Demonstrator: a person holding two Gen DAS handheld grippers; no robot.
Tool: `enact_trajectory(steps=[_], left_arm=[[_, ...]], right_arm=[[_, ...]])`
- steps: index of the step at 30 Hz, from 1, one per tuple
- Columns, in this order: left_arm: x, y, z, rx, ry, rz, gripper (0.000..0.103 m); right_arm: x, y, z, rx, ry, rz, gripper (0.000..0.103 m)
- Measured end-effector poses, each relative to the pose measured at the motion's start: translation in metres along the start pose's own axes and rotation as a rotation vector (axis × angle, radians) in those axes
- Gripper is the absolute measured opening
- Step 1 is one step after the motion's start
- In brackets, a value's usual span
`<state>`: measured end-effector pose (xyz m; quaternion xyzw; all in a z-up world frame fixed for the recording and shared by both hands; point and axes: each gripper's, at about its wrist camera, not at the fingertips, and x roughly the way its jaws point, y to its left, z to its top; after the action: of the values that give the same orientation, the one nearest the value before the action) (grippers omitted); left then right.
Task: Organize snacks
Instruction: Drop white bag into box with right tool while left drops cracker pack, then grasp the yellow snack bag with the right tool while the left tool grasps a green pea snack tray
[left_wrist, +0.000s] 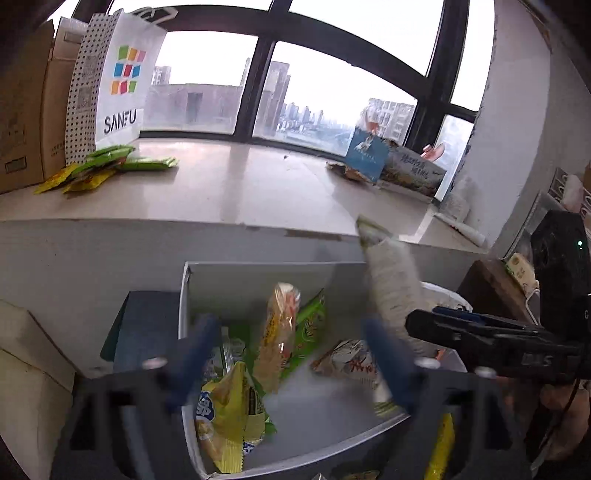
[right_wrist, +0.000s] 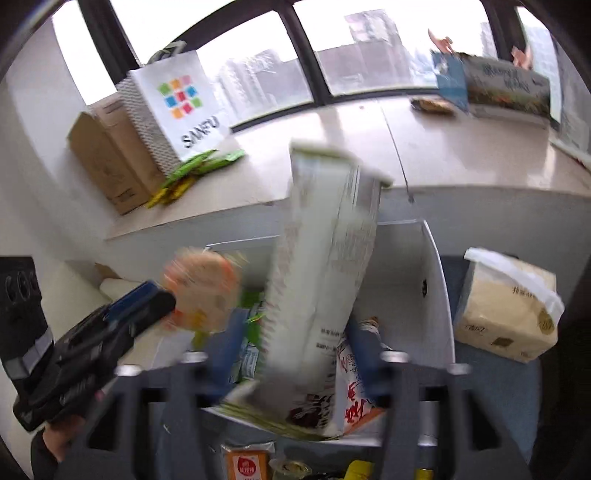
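A white box (left_wrist: 236, 291) on the floor holds several snack packets: a yellow one (left_wrist: 229, 410), an orange one (left_wrist: 279, 332) and a green one (left_wrist: 306, 332). My left gripper (left_wrist: 291, 354) is open and empty above the box. My right gripper (right_wrist: 295, 354) is shut on a tall white and green snack pack (right_wrist: 325, 258) and holds it upright over the box (right_wrist: 436, 295). The same pack shows in the left wrist view (left_wrist: 391, 280), with the right gripper (left_wrist: 480, 339) beside it. The left gripper (right_wrist: 110, 325) shows at the left of the right wrist view.
A pale counter (left_wrist: 240, 184) runs under the window, with green and yellow packets (left_wrist: 107, 166), a white SANFU bag (left_wrist: 118, 81), cardboard boxes (left_wrist: 26, 110) and a printed carton (left_wrist: 399, 166). A tissue pack (right_wrist: 509, 306) lies right of the box. More snacks (right_wrist: 247, 461) lie below.
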<state>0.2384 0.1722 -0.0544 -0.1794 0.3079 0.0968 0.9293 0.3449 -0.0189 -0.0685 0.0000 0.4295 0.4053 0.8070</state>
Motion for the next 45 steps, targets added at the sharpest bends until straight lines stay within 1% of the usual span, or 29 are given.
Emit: enact_trajectory(steps=[2,4,7,14,17,19,22,24,26,27,29,33,35,37,39,42,44,45], left_arm=[[0.001,0.013,-0.005,-0.039,0.008,-0.013,0.103],[0.001,0.022,-0.009,-0.066,0.024,-0.032,0.103],[-0.008,0.026,-0.014,-0.064,0.021,-0.029,0.103],[-0.027,0.012,-0.021,0.005,0.009,-0.032,0.103],[-0.041,0.004,-0.025,0.022,-0.002,-0.046,0.103],[-0.051,-0.001,-0.028,0.034,-0.009,-0.042,0.103],[-0.067,-0.009,-0.037,0.046,-0.013,-0.061,0.103],[-0.079,-0.015,-0.044,0.058,-0.02,-0.086,0.103],[-0.094,-0.021,-0.053,0.079,-0.054,-0.105,0.103],[-0.1,-0.024,-0.058,0.096,-0.061,-0.109,0.103],[-0.11,-0.027,-0.067,0.111,-0.055,-0.111,0.103],[-0.13,-0.03,-0.09,0.128,-0.056,-0.129,0.103],[-0.14,-0.031,-0.101,0.125,-0.059,-0.142,0.103],[-0.147,-0.029,-0.113,0.108,-0.045,-0.136,0.103],[-0.151,-0.026,-0.125,0.084,-0.03,-0.142,0.103],[-0.156,-0.025,-0.142,0.072,-0.017,-0.128,0.103],[-0.164,-0.025,-0.152,0.063,-0.047,-0.121,0.103],[-0.166,-0.024,-0.156,0.058,-0.054,-0.133,0.103]], right_arm=[[-0.001,-0.009,-0.001,0.058,-0.031,-0.027,0.103],[-0.007,-0.015,-0.001,0.077,-0.058,-0.001,0.103],[-0.014,-0.021,0.0,0.084,-0.065,0.016,0.103],[-0.03,-0.004,-0.003,0.026,-0.098,0.02,0.103],[-0.045,0.002,-0.011,-0.006,-0.113,0.043,0.103],[-0.054,0.006,-0.018,-0.031,-0.119,0.046,0.103],[-0.07,0.009,-0.032,-0.076,-0.13,0.048,0.103],[-0.081,0.01,-0.043,-0.109,-0.137,0.047,0.103],[-0.091,0.008,-0.056,-0.132,-0.136,0.046,0.103],[-0.096,0.007,-0.064,-0.145,-0.11,0.041,0.103],[-0.105,0.002,-0.081,-0.157,-0.098,0.032,0.103],[-0.118,-0.011,-0.118,-0.163,-0.057,-0.032,0.103],[-0.124,-0.021,-0.141,-0.155,-0.044,-0.049,0.103],[-0.126,-0.032,-0.161,-0.128,-0.018,-0.036,0.103],[-0.126,-0.046,-0.179,-0.086,-0.005,-0.001,0.103],[-0.121,-0.068,-0.203,0.019,0.024,0.037,0.103],[-0.118,-0.082,-0.217,0.097,0.034,0.055,0.103],[-0.116,-0.088,-0.222,0.131,0.028,0.07,0.103]])
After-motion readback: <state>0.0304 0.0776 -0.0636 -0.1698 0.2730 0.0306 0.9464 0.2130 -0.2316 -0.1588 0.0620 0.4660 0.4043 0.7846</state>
